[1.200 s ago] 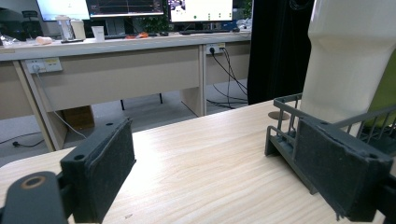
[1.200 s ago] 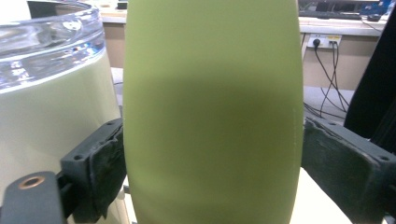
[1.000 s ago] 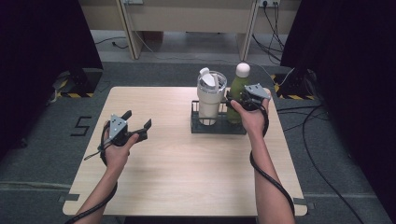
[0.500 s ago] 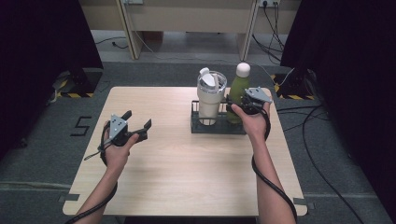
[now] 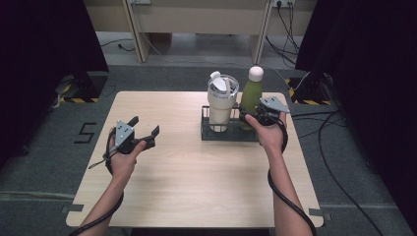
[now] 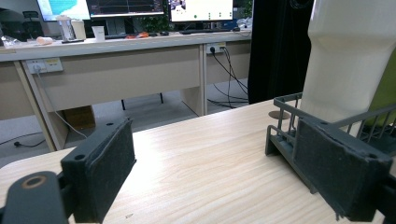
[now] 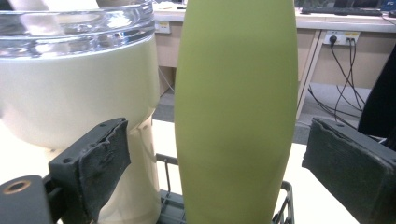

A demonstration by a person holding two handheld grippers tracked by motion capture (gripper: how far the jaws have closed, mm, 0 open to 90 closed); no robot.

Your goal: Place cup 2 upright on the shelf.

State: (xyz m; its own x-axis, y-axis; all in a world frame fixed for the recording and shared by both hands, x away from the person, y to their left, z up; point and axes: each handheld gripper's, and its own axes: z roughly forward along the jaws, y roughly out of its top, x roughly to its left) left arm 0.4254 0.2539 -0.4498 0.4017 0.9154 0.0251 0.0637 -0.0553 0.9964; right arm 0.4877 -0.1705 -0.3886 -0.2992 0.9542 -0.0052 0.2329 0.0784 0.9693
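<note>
Since the earlier frames little has shifted: my right gripper (image 5: 256, 116) has edged a touch closer to the bottle (image 5: 251, 96), and my left gripper (image 5: 145, 132) stays where it was, well to the left of the rack (image 5: 216, 134).

That rack, dark wire, stands on the table (image 5: 196, 182) and holds two things side by side: a cream tumbler (image 5: 221, 104) with a clear lid on its left, the green bottle with a white cap on its right.

My right fingers (image 7: 95, 170) are spread wide on either side of the bottle, not touching it. The right gripper view brings the bottle (image 7: 236, 112) up close between them, the tumbler (image 7: 79, 102) just beside it. My left fingers (image 6: 105, 165) are spread too, with nothing between them; that view shows the rack's corner (image 6: 282, 123) and the tumbler's base (image 6: 348, 60) from the side.

Beyond the pale wooden table, the left gripper view shows a desk (image 6: 126, 51) with monitors (image 6: 126, 7); the high view shows grey floor (image 5: 44, 162), cables and black curtains (image 5: 44, 44) flanking the rack's table.
</note>
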